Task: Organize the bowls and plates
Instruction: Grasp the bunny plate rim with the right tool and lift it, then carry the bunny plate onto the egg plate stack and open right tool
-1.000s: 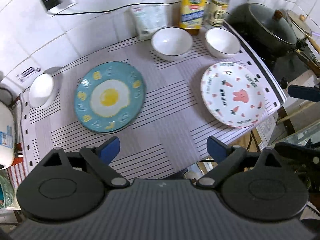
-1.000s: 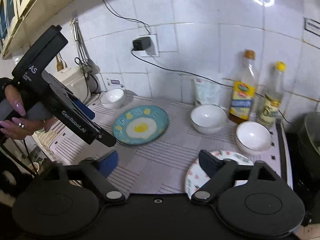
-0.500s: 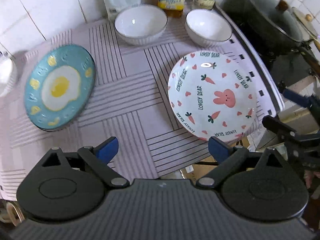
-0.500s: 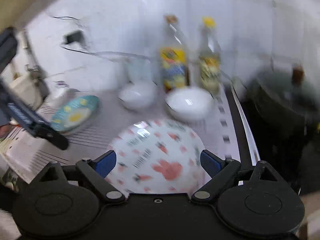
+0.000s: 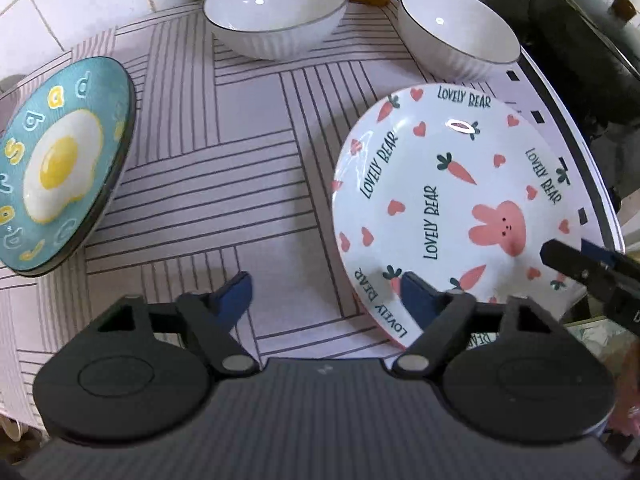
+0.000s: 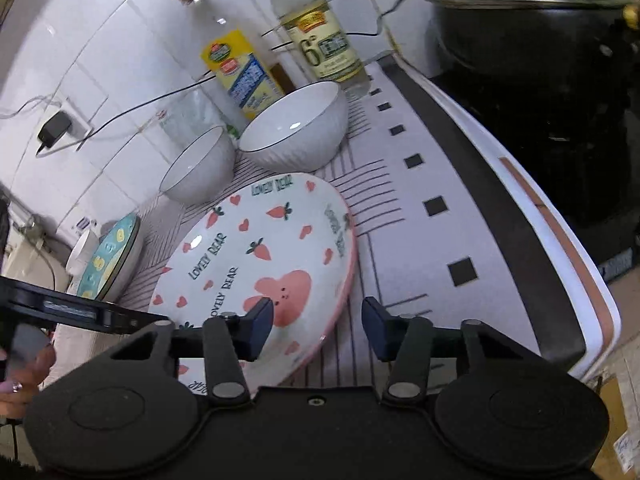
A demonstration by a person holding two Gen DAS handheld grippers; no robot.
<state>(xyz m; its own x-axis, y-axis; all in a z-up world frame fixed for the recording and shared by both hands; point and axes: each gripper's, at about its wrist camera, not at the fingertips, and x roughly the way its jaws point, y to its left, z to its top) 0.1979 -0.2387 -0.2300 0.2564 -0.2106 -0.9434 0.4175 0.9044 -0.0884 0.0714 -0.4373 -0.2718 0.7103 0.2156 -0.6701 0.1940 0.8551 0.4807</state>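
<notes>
At the counter's (image 5: 240, 160) right front corner, straddled the near rim of the flat-lying rabbit plate (image 5: 440, 184) with left tool (image 5: 326, 290) and right tool (image 6: 317, 316). Had just been narrowing both, neither visibly clamped on it.

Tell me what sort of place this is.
Most likely a home kitchen counter. A white tiled wall backs it, a lidded black pot stands on a dark stove at one end, and oil and vinegar bottles stand behind two white bowls and patterned plates.
</notes>
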